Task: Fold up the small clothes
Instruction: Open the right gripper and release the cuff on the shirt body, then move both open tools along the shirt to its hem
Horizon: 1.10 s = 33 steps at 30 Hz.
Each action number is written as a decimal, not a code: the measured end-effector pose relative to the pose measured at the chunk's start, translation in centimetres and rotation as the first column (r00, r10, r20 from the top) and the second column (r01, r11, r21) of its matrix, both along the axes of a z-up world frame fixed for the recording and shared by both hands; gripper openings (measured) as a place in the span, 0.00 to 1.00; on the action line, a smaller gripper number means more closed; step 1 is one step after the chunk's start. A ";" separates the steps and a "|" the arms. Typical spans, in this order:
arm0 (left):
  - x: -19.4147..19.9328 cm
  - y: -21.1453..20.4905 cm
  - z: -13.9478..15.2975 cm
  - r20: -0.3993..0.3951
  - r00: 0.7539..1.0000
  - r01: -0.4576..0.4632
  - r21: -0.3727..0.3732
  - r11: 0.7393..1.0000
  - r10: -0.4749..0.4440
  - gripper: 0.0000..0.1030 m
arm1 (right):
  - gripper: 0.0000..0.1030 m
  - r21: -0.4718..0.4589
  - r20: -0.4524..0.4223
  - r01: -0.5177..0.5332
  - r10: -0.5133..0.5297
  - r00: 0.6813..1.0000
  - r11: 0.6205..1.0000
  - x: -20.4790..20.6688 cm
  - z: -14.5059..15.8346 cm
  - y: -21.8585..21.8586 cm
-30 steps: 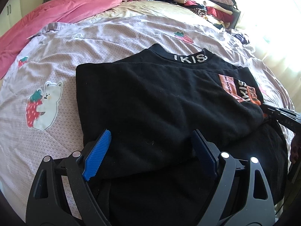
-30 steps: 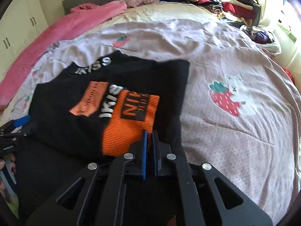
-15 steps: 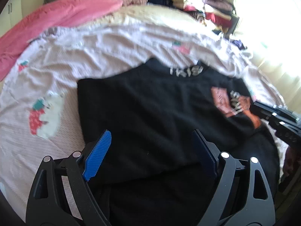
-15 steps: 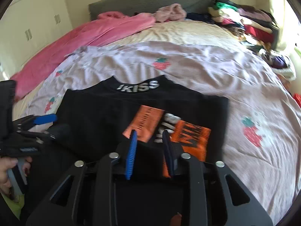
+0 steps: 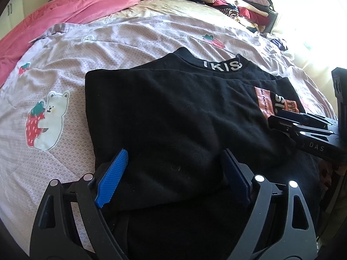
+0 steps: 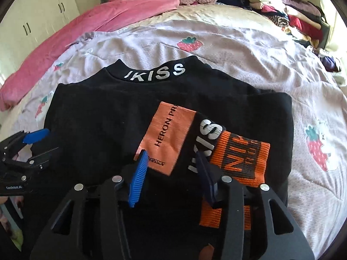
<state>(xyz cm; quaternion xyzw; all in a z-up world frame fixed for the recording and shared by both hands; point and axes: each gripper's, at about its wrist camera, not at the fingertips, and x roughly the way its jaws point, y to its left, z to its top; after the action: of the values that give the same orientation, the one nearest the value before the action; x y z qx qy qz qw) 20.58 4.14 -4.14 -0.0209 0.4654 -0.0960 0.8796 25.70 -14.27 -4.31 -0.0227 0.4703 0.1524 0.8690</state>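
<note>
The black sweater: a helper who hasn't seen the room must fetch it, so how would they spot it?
Look at the bed with the pale lilac strawberry-print quilt. The black sweater lies flat in the middle of it, sleeves folded in. Unlike the pink blanket and the clothes pile at the far end, its collar reads IKISS in white and it has orange patches.

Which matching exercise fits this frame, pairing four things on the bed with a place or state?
Things:
1. black top
2. pink blanket
3. clothes pile
4. orange cuff

Places or states:
A. stacked at the bed's far right corner
B. folded across the top's front
C. lying mid-bed, collar away from the cameras
D. spread along the bed's left edge

Pairs: 1-C, 2-D, 3-A, 4-B
</note>
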 end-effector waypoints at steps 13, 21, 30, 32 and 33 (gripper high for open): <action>-1.4 0.2 1.3 0.015 1.000 -0.012 -0.016 1.000 0.012 0.77 | 0.62 0.045 0.056 -0.014 0.011 0.998 0.999 -3.5 3.6 0.1; -2.3 0.0 1.6 0.019 1.000 -0.012 0.013 1.000 0.012 0.77 | 0.73 0.004 -0.002 0.004 -0.004 1.000 1.000 -3.9 1.8 0.3; -3.6 0.5 3.0 0.045 0.998 -0.037 0.018 0.999 0.037 0.83 | 0.74 0.040 0.055 0.015 -0.017 0.998 0.999 -5.7 3.5 -0.8; -3.9 0.6 3.4 0.053 0.998 -0.040 0.016 0.999 0.039 0.83 | 0.79 0.049 0.081 0.014 -0.018 0.997 0.999 -6.4 4.5 -1.0; -4.0 0.7 3.6 0.057 0.998 -0.040 0.011 0.999 0.040 0.85 | 0.80 0.053 0.087 0.014 -0.019 0.996 0.998 -6.7 4.8 -1.1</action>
<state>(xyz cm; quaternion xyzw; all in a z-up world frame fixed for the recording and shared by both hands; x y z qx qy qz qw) 16.54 4.81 -0.51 -0.0221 0.4403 -0.0761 0.8943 19.00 -15.32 0.49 -0.0026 0.4277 0.1564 0.8903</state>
